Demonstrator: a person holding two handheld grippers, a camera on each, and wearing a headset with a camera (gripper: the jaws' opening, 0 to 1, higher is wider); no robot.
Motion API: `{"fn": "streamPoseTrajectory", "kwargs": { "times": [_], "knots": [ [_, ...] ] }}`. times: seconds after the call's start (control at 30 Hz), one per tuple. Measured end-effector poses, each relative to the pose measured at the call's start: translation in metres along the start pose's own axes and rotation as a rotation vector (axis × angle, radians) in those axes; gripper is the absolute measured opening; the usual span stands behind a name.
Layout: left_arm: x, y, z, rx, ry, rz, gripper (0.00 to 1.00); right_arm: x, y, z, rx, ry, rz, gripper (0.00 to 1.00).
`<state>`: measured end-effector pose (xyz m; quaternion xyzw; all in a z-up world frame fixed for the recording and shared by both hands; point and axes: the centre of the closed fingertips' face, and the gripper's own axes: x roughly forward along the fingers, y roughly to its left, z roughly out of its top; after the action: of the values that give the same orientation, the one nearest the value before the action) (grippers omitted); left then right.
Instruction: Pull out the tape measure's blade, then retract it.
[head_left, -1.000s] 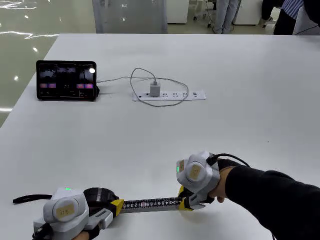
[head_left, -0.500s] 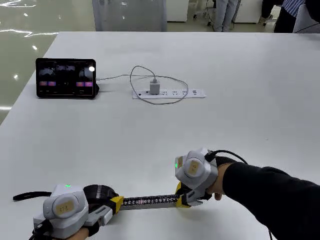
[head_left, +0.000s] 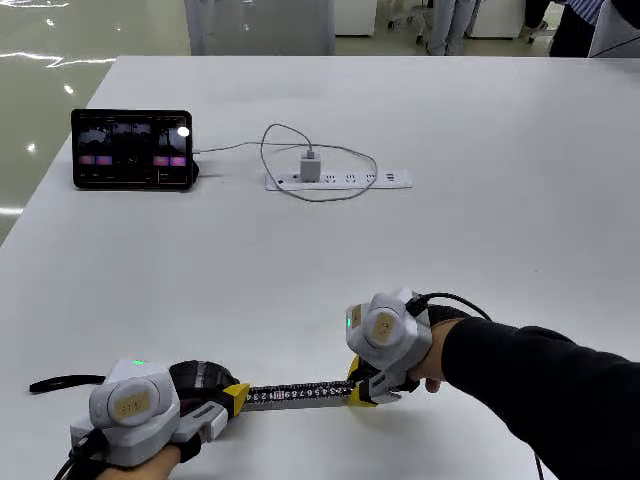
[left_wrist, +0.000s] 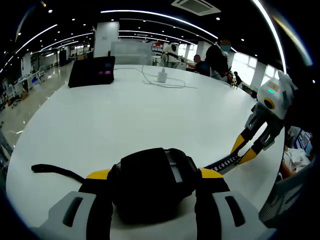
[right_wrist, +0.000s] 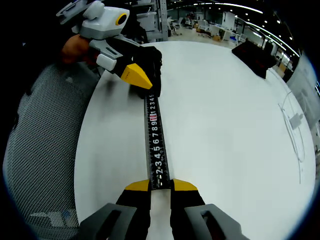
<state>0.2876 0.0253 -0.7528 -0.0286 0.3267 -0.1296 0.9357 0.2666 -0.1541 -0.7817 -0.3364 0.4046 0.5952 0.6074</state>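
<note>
A black tape measure case lies at the near left of the white table, and my left gripper is shut on it. In the left gripper view the case sits between the yellow-tipped jaws of the left gripper. The blade runs out to the right, flat just above the table. My right gripper is shut on the blade's end. In the right gripper view the numbered blade leads from my right gripper up to the case and the left gripper.
A tablet stands at the far left, wired to a white power strip with a charger and a looped cable. The case's black strap trails left. The table's near edge is close below both grippers.
My right gripper has come a little to the left, towards the case, and the drawn-out blade is slightly shorter. The left gripper has held its place on the case.
</note>
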Motion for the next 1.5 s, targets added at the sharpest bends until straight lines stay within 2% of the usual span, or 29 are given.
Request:
{"fn": "streamPoseTrajectory", "kwargs": {
  "times": [1.5],
  "knots": [
    [0.0,0.001,0.0,-0.017,-0.004,-0.01,0.62,0.009,0.001,0.019,0.01,-0.012,0.013,0.11]
  ]
}}
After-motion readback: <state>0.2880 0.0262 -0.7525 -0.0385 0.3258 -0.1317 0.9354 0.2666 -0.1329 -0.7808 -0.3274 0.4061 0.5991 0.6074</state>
